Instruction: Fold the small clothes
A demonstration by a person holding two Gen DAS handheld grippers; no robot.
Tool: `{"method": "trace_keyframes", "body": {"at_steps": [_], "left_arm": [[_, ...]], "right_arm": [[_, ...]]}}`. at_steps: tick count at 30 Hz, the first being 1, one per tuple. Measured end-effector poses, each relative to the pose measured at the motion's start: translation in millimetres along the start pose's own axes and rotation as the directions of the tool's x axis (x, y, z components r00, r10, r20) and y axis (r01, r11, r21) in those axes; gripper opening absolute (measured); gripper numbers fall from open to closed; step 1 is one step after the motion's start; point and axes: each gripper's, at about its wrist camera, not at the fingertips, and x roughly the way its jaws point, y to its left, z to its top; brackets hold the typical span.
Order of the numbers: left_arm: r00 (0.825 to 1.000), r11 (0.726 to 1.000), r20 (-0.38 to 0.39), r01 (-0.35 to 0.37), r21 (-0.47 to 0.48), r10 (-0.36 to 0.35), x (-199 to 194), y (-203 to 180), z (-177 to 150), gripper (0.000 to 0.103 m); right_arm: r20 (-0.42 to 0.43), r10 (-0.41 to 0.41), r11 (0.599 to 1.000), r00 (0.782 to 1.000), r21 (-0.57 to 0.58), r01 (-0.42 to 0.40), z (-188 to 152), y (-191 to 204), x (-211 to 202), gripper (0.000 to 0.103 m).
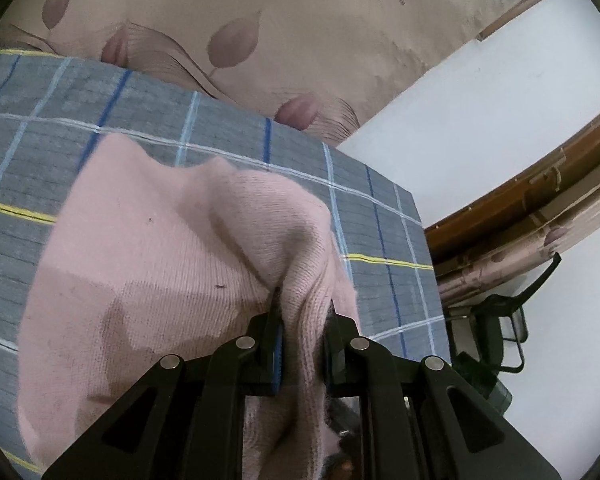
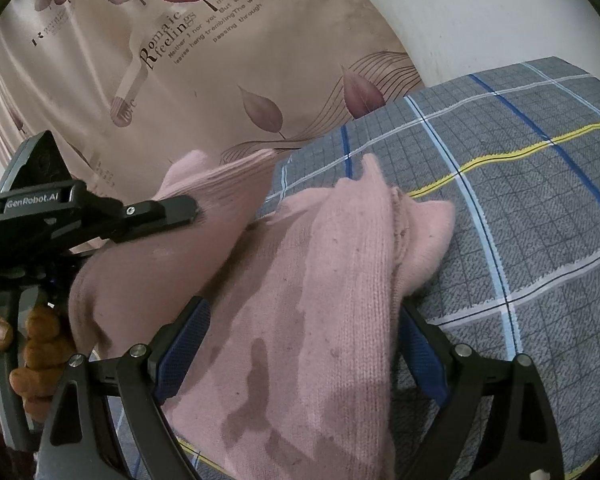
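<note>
A small pink knitted garment (image 1: 148, 280) lies on a grey plaid cloth surface (image 1: 148, 120), with darker damp-looking patches. My left gripper (image 1: 304, 312) is shut on a bunched fold of the pink garment and lifts that edge. In the right wrist view the pink garment (image 2: 332, 280) runs between the wide-open blue-padded fingers of my right gripper (image 2: 304, 344), which straddles it without pinching. The left gripper (image 2: 196, 208) shows there at the left, its finger pressed into a raised flap of the garment.
The plaid cloth (image 2: 520, 200) covers a raised pad whose far edge meets a beige curtain with leaf prints (image 2: 220, 60). A white wall (image 1: 500, 100), a brown wooden frame (image 1: 540, 188) and a dark object (image 1: 496, 328) lie at the right.
</note>
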Motion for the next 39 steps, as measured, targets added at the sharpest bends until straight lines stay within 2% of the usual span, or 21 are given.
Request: {"method": "trace_keyframes", "body": {"at_steps": [3, 4, 5, 8, 10, 12, 13, 15, 17, 19, 21, 22, 25, 26, 28, 29, 32, 36, 39], "left_arm": [[0.999, 0.999, -0.032, 0.036, -0.004, -0.036, 7.6, -3.9, -2.1, 0.017], [0.997, 0.998, -0.042, 0.063, -0.012, -0.064, 9.5, -5.0, -2.5, 0.019], [0.991, 0.992, -0.049, 0.126, -0.032, -0.128, 10.5, -5.3, -2.7, 0.019], [0.960, 0.963, -0.076, 0.265, -0.058, -0.269, 11.4, -15.5, -2.6, 0.020], [0.951, 0.954, -0.078, 0.300, -0.007, -0.299, 5.9, -30.8, -2.2, 0.020], [0.917, 0.917, -0.071, 0.396, 0.034, -0.394, -9.2, -43.0, -2.0, 0.020], [0.912, 0.909, -0.040, 0.411, 0.072, -0.409, -22.8, -46.3, -1.8, 0.022], [0.916, 0.906, 0.036, 0.387, 0.171, -0.398, -49.2, -46.9, -4.7, 0.026], [0.933, 0.912, 0.117, 0.298, 0.281, -0.341, -76.2, -35.9, -13.3, 0.033], [0.942, 0.918, 0.178, 0.212, 0.336, -0.283, -92.2, -13.9, -25.5, 0.044], [0.949, 0.930, 0.236, 0.121, 0.347, -0.211, -99.3, 20.4, -41.2, 0.049], [0.950, 0.940, 0.267, 0.067, 0.335, -0.163, -99.7, 44.0, -50.7, 0.049], [0.952, 0.967, 0.296, 0.007, 0.256, -0.085, -94.4, 95.1, -73.3, 0.049], [0.950, 0.978, 0.304, 0.014, 0.210, -0.078, -91.6, 113.4, -80.1, 0.049], [0.938, 0.988, 0.327, 0.077, 0.131, -0.117, -89.7, 139.9, -91.5, 0.049], [0.927, 0.990, 0.352, 0.102, 0.098, -0.130, -88.7, 149.5, -97.6, 0.049], [0.914, 0.985, 0.370, 0.170, 0.019, -0.165, -83.5, 165.6, -104.5, 0.049], [0.918, 0.981, 0.349, 0.191, 0.031, -0.189, -77.9, 164.7, -103.8, 0.051], [0.920, 0.980, 0.338, 0.192, 0.049, -0.197, -78.4, 162.3, -104.2, 0.053]], "right_arm": [[-0.001, 0.001, 1.000, 1.000, 0.001, -0.001, -0.2, 0.5, -0.6, 0.091], [0.000, 0.002, 1.000, 1.000, 0.003, -0.002, 0.0, 0.1, -0.8, 0.091], [0.000, 0.003, 1.000, 1.000, 0.006, -0.003, 0.0, -0.2, -0.8, 0.092], [-0.006, -0.001, 1.000, 1.000, 0.009, 0.001, -0.4, -0.1, 0.6, 0.092], [-0.002, 0.001, 1.000, 1.000, 0.009, -0.001, 0.1, -0.1, 0.4, 0.092], [-0.004, 0.008, 1.000, 1.000, 0.025, -0.008, 0.7, -3.1, 0.1, 0.092], [-0.005, 0.016, 0.999, 1.000, 0.038, -0.016, 0.5, -5.7, -0.8, 0.092], [0.001, 0.036, 0.995, 0.999, 0.095, -0.036, 2.1, -16.4, -4.0, 0.092], [0.027, 0.062, 0.985, 0.998, 0.159, -0.065, 2.1, -27.9, -13.6, 0.092], [0.091, 0.094, 0.976, 0.991, 0.188, -0.110, -0.3, -31.6, -35.3, 0.093], [0.112, 0.147, 0.971, 0.983, 0.172, -0.165, -1.2, -24.0, -50.9, 0.093], [0.089, 0.180, 0.969, 0.980, 0.158, -0.192, -0.2, -16.2, -52.8, 0.093], [-0.055, 0.236, 0.966, 0.970, 0.117, -0.229, 4.0, 11.7, -34.1, 0.093], [-0.093, 0.235, 0.969, 0.968, 0.104, -0.225, 4.7, 20.4, -26.2, 0.093], [-0.158, 0.193, 0.980, 0.968, 0.069, -0.184, 6.8, 37.0, -6.3, 0.093], [-0.181, 0.172, 0.985, 0.968, 0.059, -0.163, 8.6, 41.7, 2.8, 0.093], [-0.226, 0.117, 0.992, 0.967, 0.078, -0.102, 14.2, 45.2, 28.4, 0.093], [-0.212, 0.129, 0.989, 0.969, 0.096, -0.111, 29.4, 56.0, 43.0, 0.093], [-0.227, 0.100, 0.993, 0.969, 0.076, -0.085, 39.2, 69.7, 56.8, 0.093]]}}
